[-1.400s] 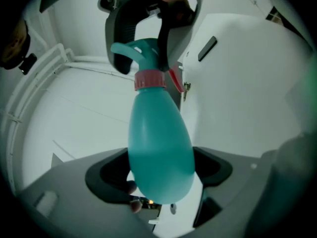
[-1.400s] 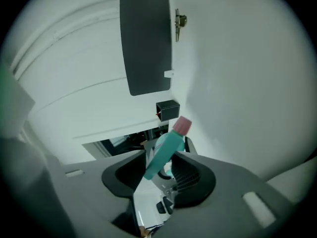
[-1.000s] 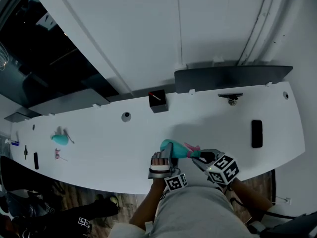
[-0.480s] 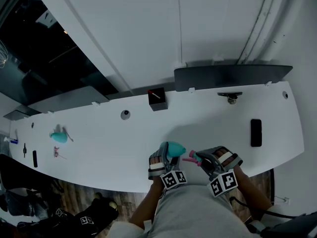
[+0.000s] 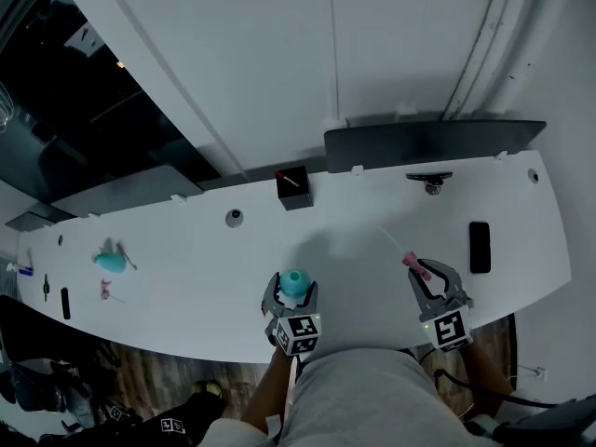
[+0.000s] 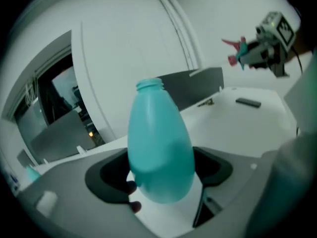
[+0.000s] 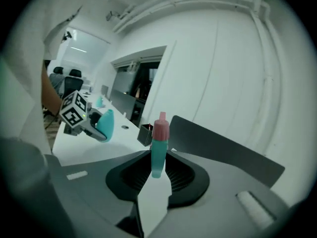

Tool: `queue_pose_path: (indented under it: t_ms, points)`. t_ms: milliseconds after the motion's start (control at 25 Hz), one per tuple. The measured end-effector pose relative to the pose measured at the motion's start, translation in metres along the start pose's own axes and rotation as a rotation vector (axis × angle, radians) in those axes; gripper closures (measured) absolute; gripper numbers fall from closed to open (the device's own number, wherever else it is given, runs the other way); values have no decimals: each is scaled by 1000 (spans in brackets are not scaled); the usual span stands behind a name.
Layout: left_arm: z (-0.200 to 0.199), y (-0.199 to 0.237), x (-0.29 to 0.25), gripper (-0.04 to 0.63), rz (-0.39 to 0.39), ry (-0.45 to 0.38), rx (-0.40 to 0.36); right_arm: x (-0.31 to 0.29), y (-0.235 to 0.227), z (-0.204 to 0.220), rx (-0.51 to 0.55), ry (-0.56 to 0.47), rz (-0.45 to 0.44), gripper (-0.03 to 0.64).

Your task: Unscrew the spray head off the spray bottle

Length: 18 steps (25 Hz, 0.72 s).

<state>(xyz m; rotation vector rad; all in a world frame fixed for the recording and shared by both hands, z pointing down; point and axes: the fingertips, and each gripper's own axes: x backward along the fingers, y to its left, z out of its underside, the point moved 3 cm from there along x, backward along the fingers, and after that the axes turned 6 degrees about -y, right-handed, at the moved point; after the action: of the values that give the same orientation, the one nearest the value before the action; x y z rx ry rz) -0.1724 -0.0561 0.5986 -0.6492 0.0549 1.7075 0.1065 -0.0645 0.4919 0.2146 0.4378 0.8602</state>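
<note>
Head view: left gripper (image 5: 291, 296) at lower centre, jaws clamped on teal bottle (image 5: 294, 282), neck bare. Right gripper (image 5: 430, 276) at lower right, jaws pinching spray head (image 5: 414, 264), well apart from bottle. Head looks fully off, so best keep bottle upright and set both gently on worktop (image 5: 186, 250).

Left gripper view: bottle (image 6: 159, 152) mid-frame between wide-set jaws, open neck upward; spray head at upper right.

Right gripper view: spray head (image 7: 158, 150) upright at centre between narrow-set jaws; bottle at left.

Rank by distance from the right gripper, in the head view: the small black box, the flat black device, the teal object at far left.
1. Flat black device, just right of the right gripper.
2. Small black box, at the desk's back edge, leftward.
3. Teal object, desk's far left.
</note>
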Motion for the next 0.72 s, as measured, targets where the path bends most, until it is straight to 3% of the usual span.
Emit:
queue_pose_path:
  t_ms: [120,200,400,720]
  points:
    - [-22,-16,4,206,86,-80,263,-21,21,7,-108,5,54,526]
    - [-37,-29,8,206,132,-114,351,-39,40,6,-175,-6,55,526]
    - [-56,-49,15,206,190,-145,337,-65,68,0,-309,-10,42,526]
    - [-42,-46,30,205,201,-124,353,-45,78,-1,-333,8,89,526]
